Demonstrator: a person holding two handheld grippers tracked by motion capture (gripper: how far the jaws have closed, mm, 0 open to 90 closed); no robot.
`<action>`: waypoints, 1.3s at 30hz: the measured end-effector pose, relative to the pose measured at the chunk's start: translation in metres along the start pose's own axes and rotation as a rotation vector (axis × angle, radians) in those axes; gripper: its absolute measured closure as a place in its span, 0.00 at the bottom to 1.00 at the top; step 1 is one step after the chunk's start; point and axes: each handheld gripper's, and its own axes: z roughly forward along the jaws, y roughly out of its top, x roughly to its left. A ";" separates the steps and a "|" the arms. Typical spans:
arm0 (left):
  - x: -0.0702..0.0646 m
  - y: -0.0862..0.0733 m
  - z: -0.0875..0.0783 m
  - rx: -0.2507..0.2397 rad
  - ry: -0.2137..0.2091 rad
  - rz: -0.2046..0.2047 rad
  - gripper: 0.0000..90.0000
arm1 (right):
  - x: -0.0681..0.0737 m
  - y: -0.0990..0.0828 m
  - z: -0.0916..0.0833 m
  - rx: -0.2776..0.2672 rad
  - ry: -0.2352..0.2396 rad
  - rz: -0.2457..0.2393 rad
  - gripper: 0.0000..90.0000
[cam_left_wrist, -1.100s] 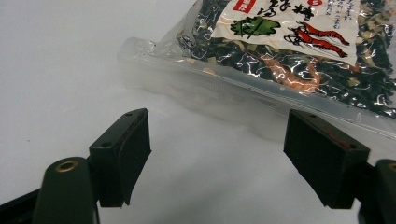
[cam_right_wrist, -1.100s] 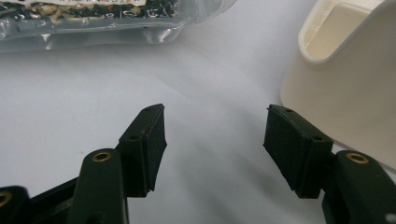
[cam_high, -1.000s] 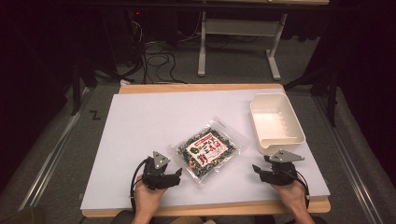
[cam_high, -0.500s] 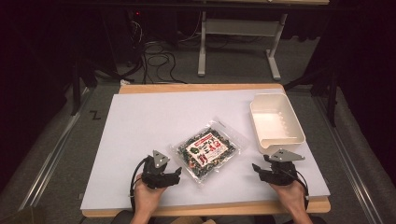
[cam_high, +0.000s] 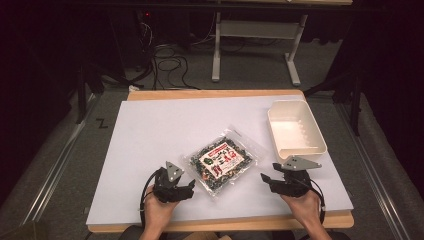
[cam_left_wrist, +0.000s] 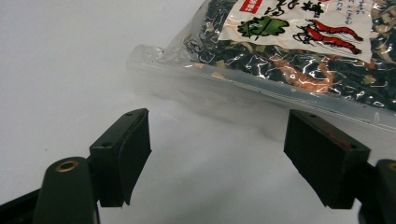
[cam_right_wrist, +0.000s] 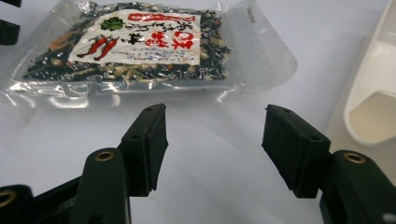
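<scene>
Both grippers parked either side of the spice bag (cam_high: 222, 161)

Left gripper (cam_high: 189, 186) and right gripper (cam_high: 264, 177) gape wide, empty; I'd pinch its clear edge, not the filling.

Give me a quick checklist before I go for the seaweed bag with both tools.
1. Left tool open: ok, jaws spread wide in the left gripper view.
2. Right tool open: ok, jaws wide apart.
3. Both tools empty: ok, nothing between either pair of jaws.
4. Dried seaweed snack bag free to grasp: ok, it lies flat on the white table between the tools, its clear sealed edge just ahead of the left tool.
5. Cream bin ready: ok, empty and upright, beyond the right tool.
6. Bag sealed shut: cannot tell.
</scene>
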 end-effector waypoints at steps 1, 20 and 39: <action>0.001 0.000 0.001 -0.001 0.000 -0.005 0.26 | 0.000 0.003 0.003 0.008 0.014 0.011 0.46; -0.003 -0.001 0.001 0.000 -0.009 0.001 0.26 | -0.009 0.028 0.002 -0.027 0.009 0.010 0.52; -0.003 -0.001 0.000 0.004 -0.009 0.001 0.26 | -0.029 0.066 0.028 0.031 0.023 0.049 0.50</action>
